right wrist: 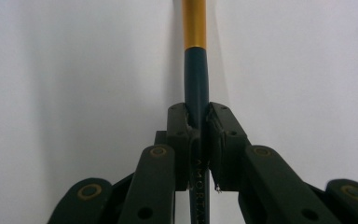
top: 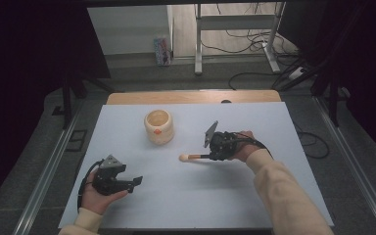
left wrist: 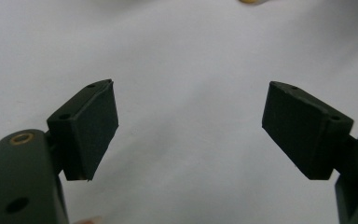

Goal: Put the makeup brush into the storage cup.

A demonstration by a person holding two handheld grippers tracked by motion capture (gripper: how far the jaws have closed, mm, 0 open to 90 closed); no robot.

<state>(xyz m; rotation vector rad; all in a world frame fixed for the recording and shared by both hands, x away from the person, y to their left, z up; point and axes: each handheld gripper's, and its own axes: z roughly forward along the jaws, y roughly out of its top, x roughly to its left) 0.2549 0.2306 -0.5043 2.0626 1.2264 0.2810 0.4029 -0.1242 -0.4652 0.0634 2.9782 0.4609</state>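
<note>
— High view first: what is the right gripper (top: 210,155) carrying?
— It is clamping a slim makeup brush (top: 195,157) by its smooth dark handle, low over the pale matte table (top: 254,196), right of the glossy rounded cup (top: 158,126).
— And the left gripper (top: 136,181)?
— Resting with jaws spread, empty. I'd be tilting the brush upright before approaching the cup's mouth.

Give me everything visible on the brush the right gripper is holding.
The brush is slim: a dark handle with pale lettering, then a gold metal-looking ferrule, then a pale rounded tuft. The right gripper is shut on the dark handle. It lies roughly level above the white table, tuft toward the person's left, near the cream cup but apart from it. Whether it touches the table is unclear.
</note>
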